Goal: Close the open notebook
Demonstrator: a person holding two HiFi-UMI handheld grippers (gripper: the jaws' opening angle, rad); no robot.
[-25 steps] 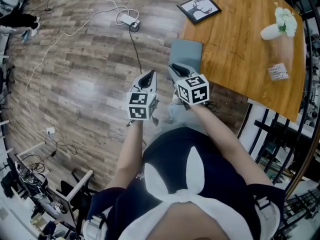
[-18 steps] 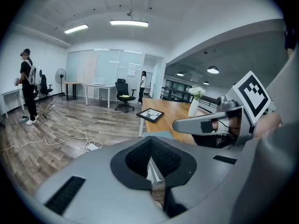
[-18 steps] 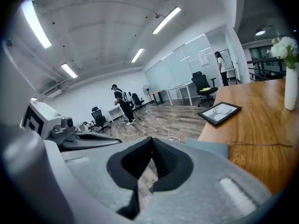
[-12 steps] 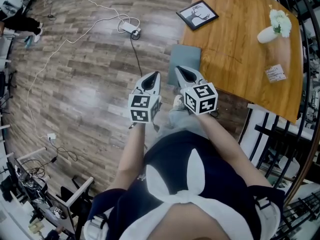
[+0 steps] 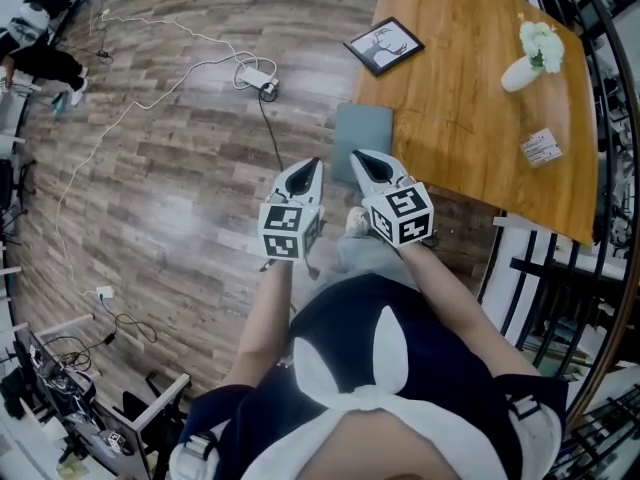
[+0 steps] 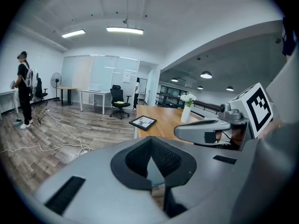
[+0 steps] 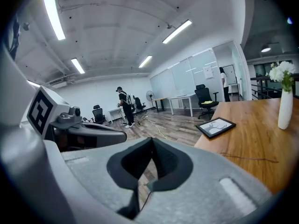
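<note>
**Both grippers empty, notebook waiting at the table corner**

The left gripper (image 5: 311,164) and right gripper (image 5: 358,155) are both riding with jaws pressed together, nothing pinched between them. The grey-blue notebook (image 5: 362,140) is lying flat at the near corner of the wooden table (image 5: 470,98), just ahead of the tips. It's showing only a plain matte cover, so I'm guessing it's shut already. I'm expecting it to be light, thin and bendy, so nudging a cover by its free edge beats pinching.

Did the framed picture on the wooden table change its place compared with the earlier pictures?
No. The framed picture lies at the same corner of the wooden table, equally close to its edges. Only the camera has shifted.
</note>
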